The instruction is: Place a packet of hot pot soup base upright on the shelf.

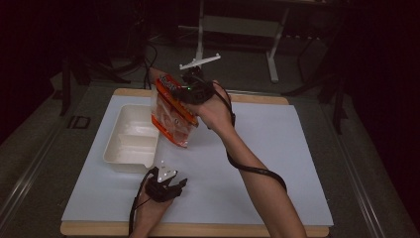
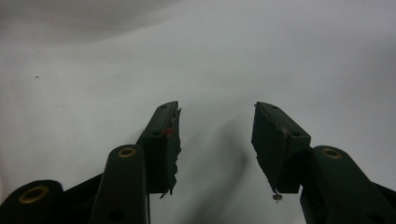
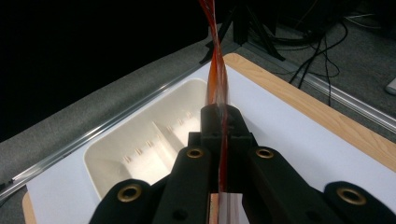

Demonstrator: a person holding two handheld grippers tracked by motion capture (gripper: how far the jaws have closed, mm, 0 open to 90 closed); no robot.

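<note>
Bag: an orange and clear snack bag hung in the air from the right gripper, its lower end just above the white sheet and next to the tray.
Bag seen from the right gripper: the bag showed edge-on, a thin orange strip rising straight up from between the jaws.
Right gripper: its jaws were pressed together on the bag's edge, with no gap showing.
Left gripper: it rested low on the sheet, well short of the bag and nearer the person; its jaws stood wide apart with nothing between them, only bare white sheet ahead.
Tray: a white divided tray lay beside and below the right gripper, just ahead of the left one; from the right gripper it sat beneath the bag.
Board: a wooden board lay under the sheet.
</note>
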